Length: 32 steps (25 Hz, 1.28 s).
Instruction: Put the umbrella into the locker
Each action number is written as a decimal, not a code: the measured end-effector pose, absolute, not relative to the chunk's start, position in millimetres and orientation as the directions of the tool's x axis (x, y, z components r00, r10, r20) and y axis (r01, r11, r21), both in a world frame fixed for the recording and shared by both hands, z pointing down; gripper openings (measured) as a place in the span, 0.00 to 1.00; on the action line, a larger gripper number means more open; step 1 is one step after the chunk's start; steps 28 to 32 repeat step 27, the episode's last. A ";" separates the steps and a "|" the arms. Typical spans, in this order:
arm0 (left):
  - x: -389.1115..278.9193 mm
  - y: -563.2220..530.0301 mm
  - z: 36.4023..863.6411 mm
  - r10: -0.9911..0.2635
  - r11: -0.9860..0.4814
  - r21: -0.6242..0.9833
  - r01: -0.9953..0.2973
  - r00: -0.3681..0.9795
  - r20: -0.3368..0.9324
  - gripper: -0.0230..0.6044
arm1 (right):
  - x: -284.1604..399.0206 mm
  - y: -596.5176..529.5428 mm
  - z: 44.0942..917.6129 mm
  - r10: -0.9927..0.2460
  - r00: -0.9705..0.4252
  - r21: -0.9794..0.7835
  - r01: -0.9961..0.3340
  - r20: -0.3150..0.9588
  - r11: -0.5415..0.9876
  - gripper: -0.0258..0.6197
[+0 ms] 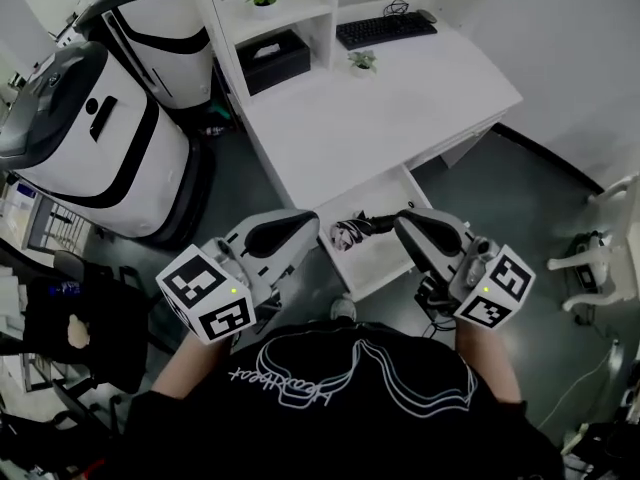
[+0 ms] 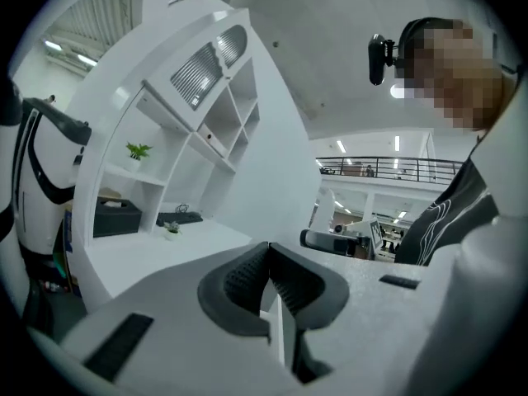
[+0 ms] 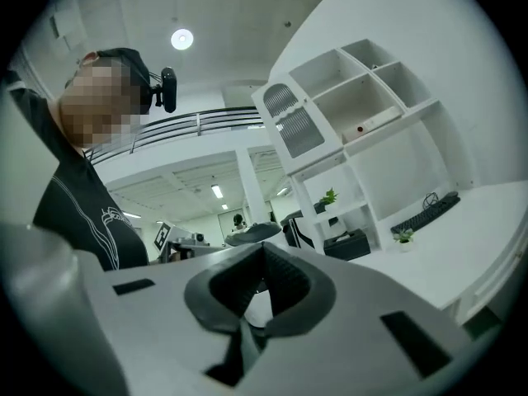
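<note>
**Both grippers shut and empty, umbrella lying in the open drawer**

From the head view I see both grippers held up close to the person's chest, near edge of the scene, pointing away towards the white tabletop (image 1: 400, 98). The left gripper (image 1: 290, 233) has its jaws together. Its own view confirms it: the ribbed pads (image 2: 247, 275) meet with nothing between them. The right gripper (image 1: 415, 230) is the same, pads closed on each other and holding nothing.

The umbrella (image 1: 350, 234) lies in the open drawer (image 1: 380, 260) that sticks out from the near side of the tabletop, between the two grippers as I look down. It reads as a small, dark, patterned bundle at the drawer's left end. A dark part of it runs right towards the tip of the right gripper, and I cannot make out where it ends or whether the two touch. Only the head view shows it.

Farther off, a keyboard (image 1: 386, 29) and a small potted plant (image 1: 362, 61) sit on the tabletop. Large white-and-black cases (image 1: 95, 143) stand on the floor to the left, cut off by the frame edge. The person's face is blurred out in both gripper views.
</note>
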<state>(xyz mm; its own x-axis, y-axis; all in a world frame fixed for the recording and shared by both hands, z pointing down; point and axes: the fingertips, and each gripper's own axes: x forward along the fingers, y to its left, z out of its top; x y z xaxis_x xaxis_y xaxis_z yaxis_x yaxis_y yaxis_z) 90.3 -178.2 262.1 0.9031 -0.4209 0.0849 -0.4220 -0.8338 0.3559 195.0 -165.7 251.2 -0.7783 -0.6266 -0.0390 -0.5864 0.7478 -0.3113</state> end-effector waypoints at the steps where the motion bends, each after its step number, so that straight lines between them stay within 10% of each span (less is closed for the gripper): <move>1: 89.8 -177.8 256.4 -0.423 -0.842 0.334 -0.424 0.903 0.079 0.05 | 192.3 -163.5 247.4 -0.621 -0.782 -0.304 -0.582 -0.043 0.754 0.04; 32: 103.4 -184.7 272.8 -0.403 -0.833 0.380 -0.402 0.911 0.081 0.05 | 194.7 -164.0 281.7 -0.652 -0.754 -0.267 -0.646 0.077 0.716 0.04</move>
